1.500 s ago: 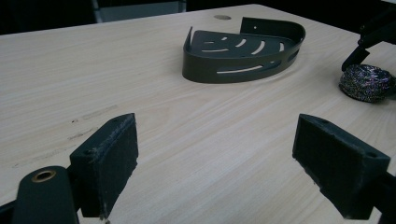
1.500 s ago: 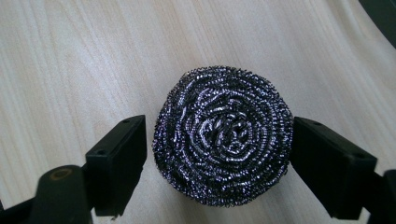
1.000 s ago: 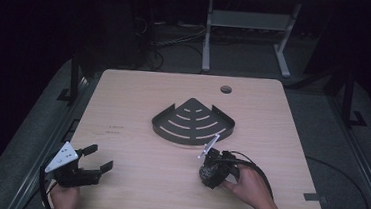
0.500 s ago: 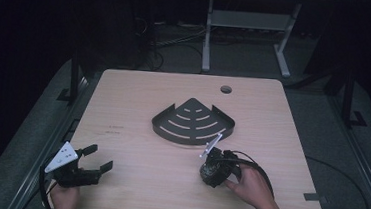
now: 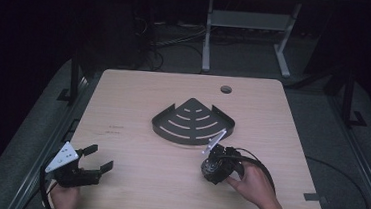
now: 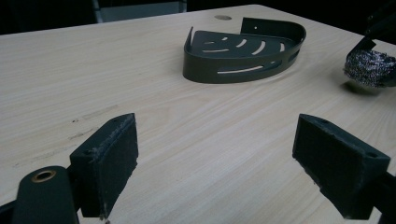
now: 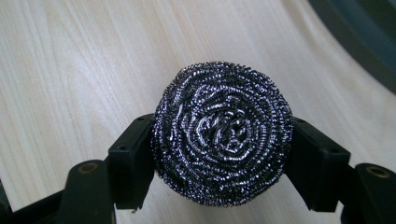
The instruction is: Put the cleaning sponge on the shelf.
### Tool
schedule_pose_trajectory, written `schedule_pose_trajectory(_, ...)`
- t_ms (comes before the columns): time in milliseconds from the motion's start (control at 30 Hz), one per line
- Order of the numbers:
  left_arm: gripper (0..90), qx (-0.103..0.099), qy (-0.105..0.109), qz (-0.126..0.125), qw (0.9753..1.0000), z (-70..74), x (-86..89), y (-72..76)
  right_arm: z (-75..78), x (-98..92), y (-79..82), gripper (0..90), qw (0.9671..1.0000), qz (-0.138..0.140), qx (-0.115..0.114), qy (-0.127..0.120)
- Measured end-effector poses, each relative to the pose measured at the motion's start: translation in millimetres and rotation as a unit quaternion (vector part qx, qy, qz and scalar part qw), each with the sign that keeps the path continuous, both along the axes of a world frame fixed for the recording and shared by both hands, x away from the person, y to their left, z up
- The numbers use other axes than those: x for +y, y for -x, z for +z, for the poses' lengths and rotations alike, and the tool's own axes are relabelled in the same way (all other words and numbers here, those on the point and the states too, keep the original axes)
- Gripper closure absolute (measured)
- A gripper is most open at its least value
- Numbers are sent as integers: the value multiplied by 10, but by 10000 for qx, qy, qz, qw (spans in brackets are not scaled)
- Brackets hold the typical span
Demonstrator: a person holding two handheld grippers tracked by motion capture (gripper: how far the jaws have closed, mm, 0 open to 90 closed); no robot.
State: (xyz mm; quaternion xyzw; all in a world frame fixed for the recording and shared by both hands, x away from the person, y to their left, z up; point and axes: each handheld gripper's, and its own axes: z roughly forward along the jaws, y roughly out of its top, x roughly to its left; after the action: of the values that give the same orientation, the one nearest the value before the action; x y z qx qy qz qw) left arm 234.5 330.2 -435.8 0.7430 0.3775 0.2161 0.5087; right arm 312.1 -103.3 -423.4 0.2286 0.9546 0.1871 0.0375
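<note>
A round steel-wool scourer [image 7: 223,133] is clamped between the jaws of my right gripper [image 7: 223,140], just above the wooden table [image 5: 139,91]. In the high view, that right gripper [image 5: 213,168] sits front right of centre, held by a hand, close to the near right edge of a dark slotted corner caddy [image 5: 192,122]. My left gripper [image 5: 100,157] rests near the table's front left corner, open, with nothing between its pads [image 6: 112,161]. From the left gripper view, the caddy [image 6: 243,51] lies ahead and the scourer [image 6: 371,67] shows at the far right.
A round cable hole [image 5: 226,89] is cut in the table near its far edge. A grey metal stand [image 5: 208,36] and cables lie on the dark floor beyond. The right gripper's black cable [image 5: 263,171] loops over the table beside the hand.
</note>
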Motion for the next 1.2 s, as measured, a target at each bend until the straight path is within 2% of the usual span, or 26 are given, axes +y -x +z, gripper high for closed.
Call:
schedule_pose_trajectory(167,137,-7,0,7,10000,2,1,2,64,-19,-29,306,10000,-13,-15,-95)
schedule_pose_trajectory(800,137,-4,17,15,10000,3,3,2,211,-18,-97,307,9999,-28,-60,-88)
schedule_pose_trajectory(1200,137,-19,24,17,10000,2,15,-4,340,57,-188,308,9999,34,-94,-64)
